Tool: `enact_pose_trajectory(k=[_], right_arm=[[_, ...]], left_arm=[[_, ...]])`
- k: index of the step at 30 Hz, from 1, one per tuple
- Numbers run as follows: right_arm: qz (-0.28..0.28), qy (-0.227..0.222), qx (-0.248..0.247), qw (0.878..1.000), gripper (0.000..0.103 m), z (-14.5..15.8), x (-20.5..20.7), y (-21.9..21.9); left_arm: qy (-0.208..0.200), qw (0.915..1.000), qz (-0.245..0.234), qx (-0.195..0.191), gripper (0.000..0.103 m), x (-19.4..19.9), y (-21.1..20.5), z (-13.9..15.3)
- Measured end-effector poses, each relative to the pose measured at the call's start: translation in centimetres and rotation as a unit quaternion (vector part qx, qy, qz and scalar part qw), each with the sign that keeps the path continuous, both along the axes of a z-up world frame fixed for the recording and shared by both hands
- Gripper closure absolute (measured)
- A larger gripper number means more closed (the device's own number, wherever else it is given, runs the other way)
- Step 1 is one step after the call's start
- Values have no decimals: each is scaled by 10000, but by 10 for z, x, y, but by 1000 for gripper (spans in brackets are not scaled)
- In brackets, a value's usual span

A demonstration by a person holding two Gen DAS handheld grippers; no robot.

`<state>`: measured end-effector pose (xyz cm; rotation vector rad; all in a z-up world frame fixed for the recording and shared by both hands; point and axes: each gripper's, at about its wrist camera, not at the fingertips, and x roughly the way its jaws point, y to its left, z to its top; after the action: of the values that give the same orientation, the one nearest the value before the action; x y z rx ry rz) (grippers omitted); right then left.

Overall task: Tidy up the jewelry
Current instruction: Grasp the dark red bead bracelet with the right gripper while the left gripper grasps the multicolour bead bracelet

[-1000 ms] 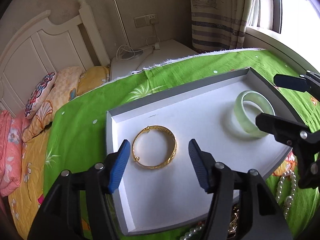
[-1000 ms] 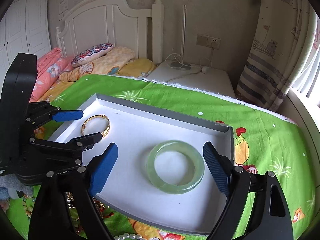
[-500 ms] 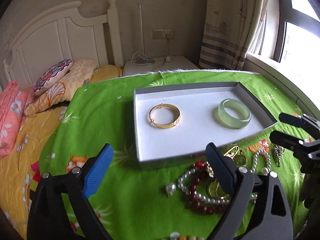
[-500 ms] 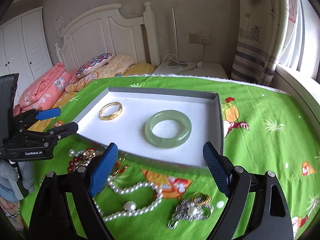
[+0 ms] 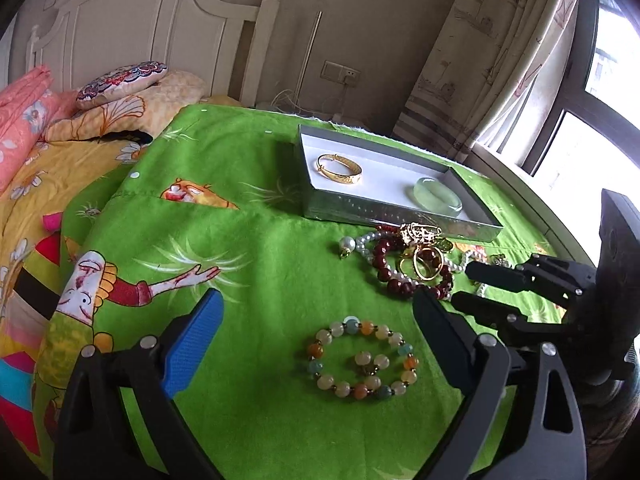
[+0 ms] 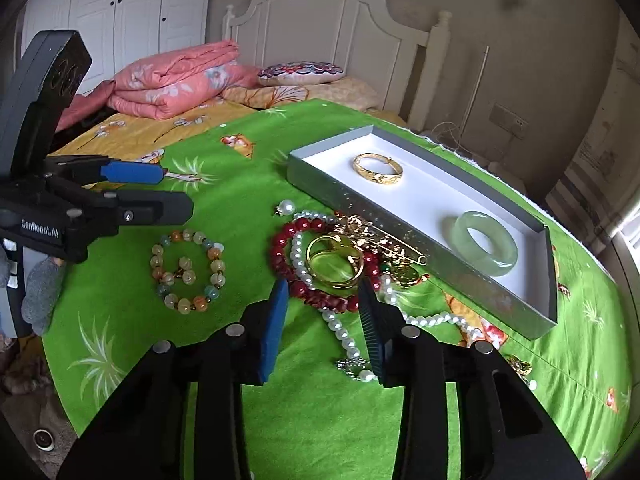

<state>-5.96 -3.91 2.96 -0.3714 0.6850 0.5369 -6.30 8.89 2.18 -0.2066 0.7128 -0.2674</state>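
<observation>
So two bangles are already in the tray point(image 6: 500, 300), now it's the pile's turn. Left gripper point(image 5: 316, 344) hangs wide apart over the bead bracelet point(image 5: 362, 360). Right gripper point(image 6: 322, 316), jaws just narrowing on nothing, needs to drop onto the red beads point(image 6: 304, 288).

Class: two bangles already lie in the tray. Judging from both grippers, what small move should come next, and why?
Probably lower the left gripper onto the pastel bead bracelet: it lies alone between open jaws. The right gripper, jaws just narrowed and empty, faces a tangle.
</observation>
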Motion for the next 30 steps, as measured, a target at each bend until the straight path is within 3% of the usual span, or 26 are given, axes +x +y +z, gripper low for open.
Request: enact_pose_trajectory(k=[8,15,21,23,25,27,30], right_arm=[[342,173,-222,9990,71,-9,5,19],[304,319,-229,9988,70,-11,23,23],[484,132,-810,9955,70,-18,22,41],[559,23,-939,9940,75,-20,18,46],[485,-72,-1034,9934,86,-20,17,47],[440,-154,-925,9946,92,-16,14,44],[450,-104,-262,9986,92,1,7,30]], left_arm=[[150,9995,-221,-177,8,7,-1,-3],[124,9992,-290,-229,8,9,-2,-3],[165,9991,-299,-266,7,8,-2,-6],[166,9990,-301,-283,7,8,-2,-5],[162,9989,-305,-303,7,8,-2,-5],[145,9989,-293,-337,7,7,0,-5],[100,9987,-287,-408,7,6,3,-4]])
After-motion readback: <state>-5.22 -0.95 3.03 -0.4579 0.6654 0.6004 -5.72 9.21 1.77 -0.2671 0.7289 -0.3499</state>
